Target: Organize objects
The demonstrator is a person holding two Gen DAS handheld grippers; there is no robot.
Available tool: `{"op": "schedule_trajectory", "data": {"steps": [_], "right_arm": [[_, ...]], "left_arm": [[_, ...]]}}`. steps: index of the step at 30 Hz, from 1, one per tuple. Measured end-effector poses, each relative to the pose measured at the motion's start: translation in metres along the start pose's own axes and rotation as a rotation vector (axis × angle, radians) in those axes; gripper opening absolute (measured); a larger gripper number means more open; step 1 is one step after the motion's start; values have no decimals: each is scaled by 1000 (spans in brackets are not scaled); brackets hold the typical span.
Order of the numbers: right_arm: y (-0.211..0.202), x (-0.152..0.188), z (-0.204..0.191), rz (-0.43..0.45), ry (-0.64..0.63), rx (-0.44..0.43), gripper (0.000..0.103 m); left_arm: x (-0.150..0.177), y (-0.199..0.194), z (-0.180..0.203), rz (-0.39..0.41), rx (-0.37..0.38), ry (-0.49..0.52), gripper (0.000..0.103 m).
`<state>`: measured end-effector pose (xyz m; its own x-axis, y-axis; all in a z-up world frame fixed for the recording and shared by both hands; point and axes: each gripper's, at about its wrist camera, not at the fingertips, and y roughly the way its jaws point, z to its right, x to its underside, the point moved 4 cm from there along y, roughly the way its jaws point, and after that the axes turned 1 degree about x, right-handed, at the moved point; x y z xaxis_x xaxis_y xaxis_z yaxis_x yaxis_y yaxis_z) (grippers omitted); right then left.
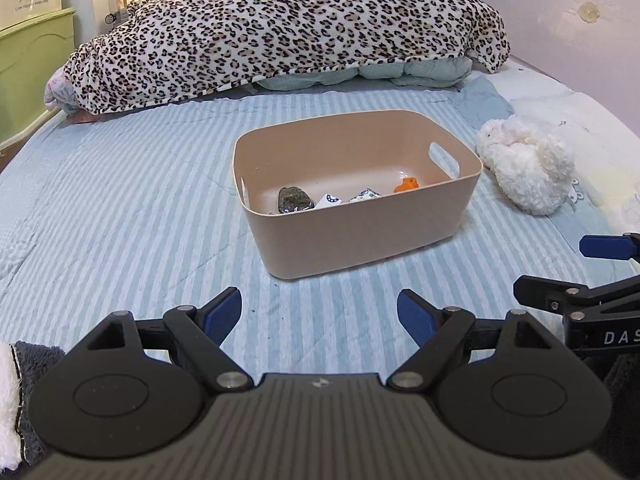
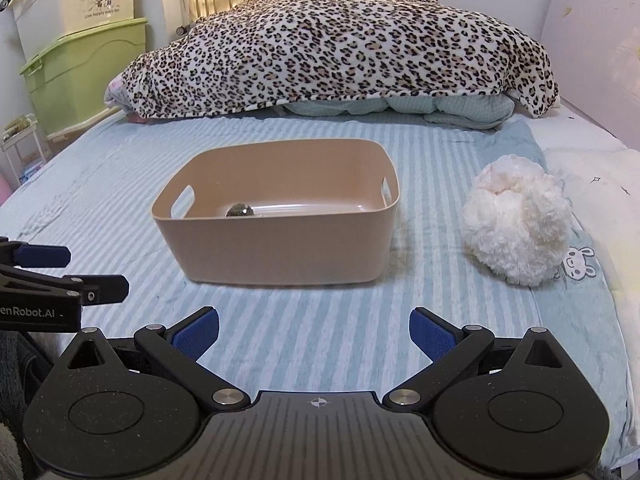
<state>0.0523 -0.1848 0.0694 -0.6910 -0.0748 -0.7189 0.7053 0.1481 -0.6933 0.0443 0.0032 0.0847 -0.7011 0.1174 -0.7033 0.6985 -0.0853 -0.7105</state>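
A tan plastic bin with handle slots stands on the striped bed. Inside it lie a dark mottled stone-like object, two white patterned pieces and an orange piece. A fluffy white plush toy lies on the bed right of the bin. My left gripper is open and empty, low over the bed in front of the bin. My right gripper is open and empty, also in front of the bin; it shows at the left wrist view's right edge.
A leopard-print blanket is heaped over pale green bedding at the far end of the bed. Green and cream storage boxes stand at the left beside the bed. A pale wall panel runs along the right.
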Motion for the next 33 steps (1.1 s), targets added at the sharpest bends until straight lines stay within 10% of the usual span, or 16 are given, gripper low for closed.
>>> {"op": "schedule_trajectory", "data": {"steps": [33], "right_arm": [[-14,16,-9,-23,-2,-17,103]], "left_arm": [[33,-5,-7,-47,23,-35,85]]}}
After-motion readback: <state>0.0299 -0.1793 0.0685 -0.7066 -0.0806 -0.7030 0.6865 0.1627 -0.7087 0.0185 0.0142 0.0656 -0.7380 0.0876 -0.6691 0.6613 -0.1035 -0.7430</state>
